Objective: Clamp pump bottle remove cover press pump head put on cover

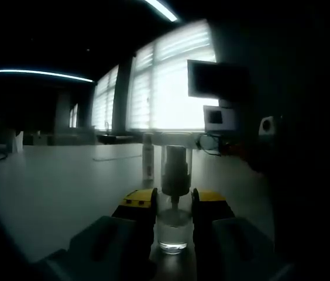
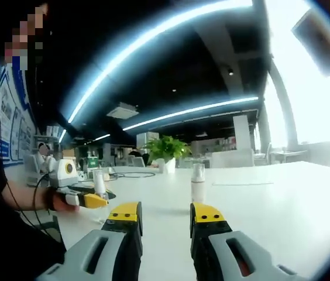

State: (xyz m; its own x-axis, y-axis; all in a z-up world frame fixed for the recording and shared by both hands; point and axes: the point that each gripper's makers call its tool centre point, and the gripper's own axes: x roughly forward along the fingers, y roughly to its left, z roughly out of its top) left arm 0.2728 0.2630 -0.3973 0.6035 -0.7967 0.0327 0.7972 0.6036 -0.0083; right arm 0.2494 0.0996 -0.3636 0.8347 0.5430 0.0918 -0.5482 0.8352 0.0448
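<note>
A clear pump bottle stands on the white table, and my left gripper is shut on its body with a yellow-tipped jaw on each side. A clear cover sits over the dark pump head. In the right gripper view, my left gripper shows at the left, held by a person's hand, with the pump bottle upright in it. My right gripper is open above the table with nothing between its jaws, well to the right of that bottle.
A second slim pale bottle stands alone on the table, straight beyond my right gripper's jaws; it is the bottle behind the clamped one. A monitor hangs by bright windows. A potted plant stands far back.
</note>
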